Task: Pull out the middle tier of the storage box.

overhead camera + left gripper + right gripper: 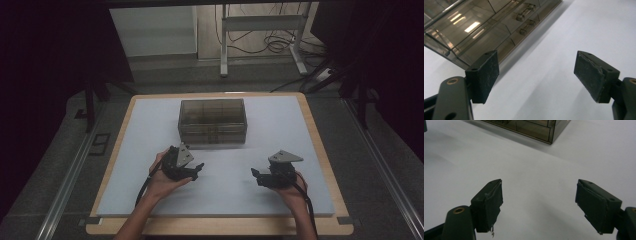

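Both grippers, left (199, 170) and right (256, 176), gape wide with nothing held, and the smoky box (212, 121) is too murky to see inside.

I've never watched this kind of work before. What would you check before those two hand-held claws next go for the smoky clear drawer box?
1. Left gripper open with nothing between the jaws: ok.
2. Right gripper open and empty: ok.
3. Drawer box upright on the white mat: ok.
4. Drawers pushed in flush: looks so in the left gripper view, ok.
5. Mat bare between both grippers and the box: ok.
6. What lies inside the drawers: cannot tell.
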Motion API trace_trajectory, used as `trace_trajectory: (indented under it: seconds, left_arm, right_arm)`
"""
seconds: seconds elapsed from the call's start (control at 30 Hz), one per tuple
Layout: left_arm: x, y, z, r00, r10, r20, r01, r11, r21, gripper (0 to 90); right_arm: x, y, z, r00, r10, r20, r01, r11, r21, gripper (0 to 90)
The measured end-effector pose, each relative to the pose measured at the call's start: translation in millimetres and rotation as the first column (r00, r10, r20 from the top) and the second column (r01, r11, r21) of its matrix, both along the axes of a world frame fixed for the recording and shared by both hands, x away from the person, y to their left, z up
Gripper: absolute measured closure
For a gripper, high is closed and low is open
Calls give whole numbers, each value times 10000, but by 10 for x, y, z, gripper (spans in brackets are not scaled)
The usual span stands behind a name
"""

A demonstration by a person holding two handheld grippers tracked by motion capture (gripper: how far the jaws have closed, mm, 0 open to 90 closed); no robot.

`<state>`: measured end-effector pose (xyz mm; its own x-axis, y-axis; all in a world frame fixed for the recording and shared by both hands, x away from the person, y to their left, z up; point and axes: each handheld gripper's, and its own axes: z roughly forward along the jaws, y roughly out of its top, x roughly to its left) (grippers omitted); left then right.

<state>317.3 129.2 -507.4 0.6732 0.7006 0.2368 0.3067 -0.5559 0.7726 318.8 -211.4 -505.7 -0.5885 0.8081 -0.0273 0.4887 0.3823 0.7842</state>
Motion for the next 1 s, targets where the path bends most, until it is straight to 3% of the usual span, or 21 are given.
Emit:
trace_trajectory:
  seconds: [0.3,0.73,1.0]
  left_arm:
    - [-14,82,60,9997,142,-175,-150,9989,-450,219]
    - [13,275,65,9972,535,-515,-568,9963,-646,228]
    - [53,410,88,9941,839,-695,-916,9890,-1162,238]
  right_arm:
    - [-22,-49,18,10000,-83,50,83,9999,74,211]
    - [12,-80,57,9999,-84,143,81,9998,202,211]
    - [23,-53,93,9997,1,257,-7,9997,253,211]
